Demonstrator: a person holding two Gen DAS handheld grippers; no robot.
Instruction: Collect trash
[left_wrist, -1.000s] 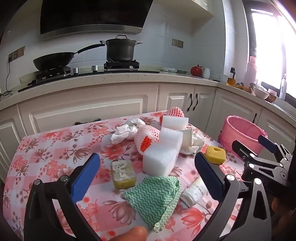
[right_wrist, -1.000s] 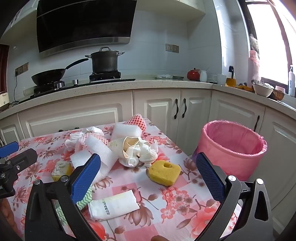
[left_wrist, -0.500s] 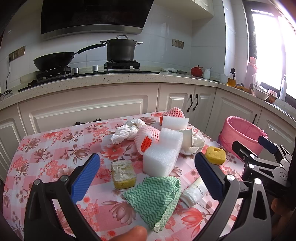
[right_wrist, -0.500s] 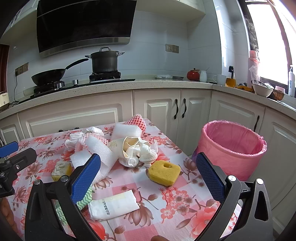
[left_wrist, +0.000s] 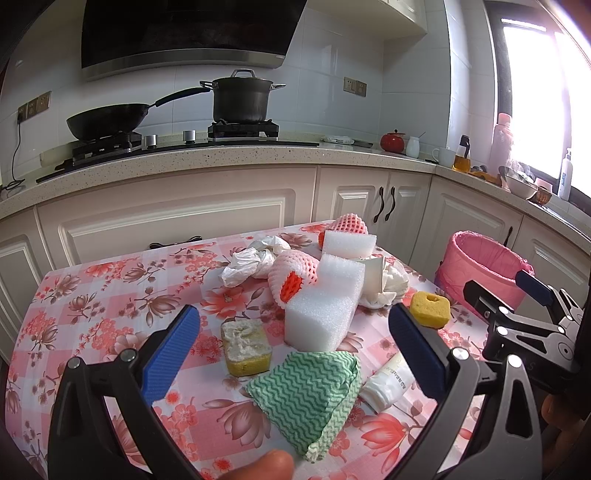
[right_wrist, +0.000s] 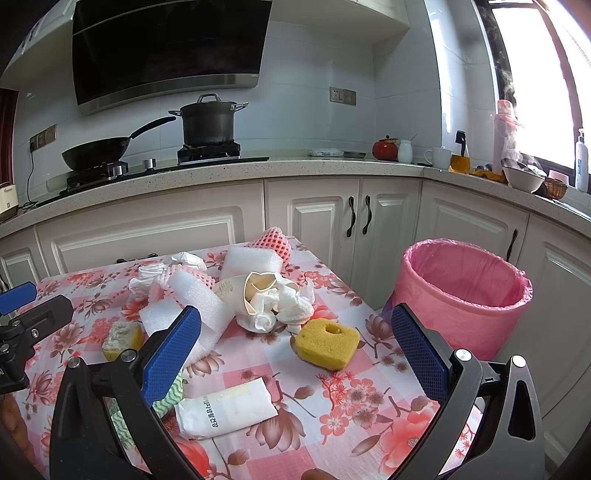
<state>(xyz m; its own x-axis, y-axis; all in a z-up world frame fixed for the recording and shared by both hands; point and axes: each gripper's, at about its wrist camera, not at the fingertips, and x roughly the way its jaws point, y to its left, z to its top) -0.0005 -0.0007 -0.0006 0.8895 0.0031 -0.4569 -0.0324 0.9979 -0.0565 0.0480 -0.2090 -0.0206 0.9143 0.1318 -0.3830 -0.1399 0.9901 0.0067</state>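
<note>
Progress: none visible | pink bin looks empty | trash pile all on counter | left hand-held gripper wide, empty | right hand-held gripper wide, empty

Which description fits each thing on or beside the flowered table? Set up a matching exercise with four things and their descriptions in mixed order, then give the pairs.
Things:
1. sponge with a hole
2. folded cloth
3. bin
4. foam block

Descriptions:
A. white, at the middle of the pile
B. lined with a pink bag, standing off the table's right edge
C. yellow, lying on the table near the bin
D. green zigzag pattern, nearest the left gripper

Pairs: 1-C, 2-D, 3-B, 4-A
</note>
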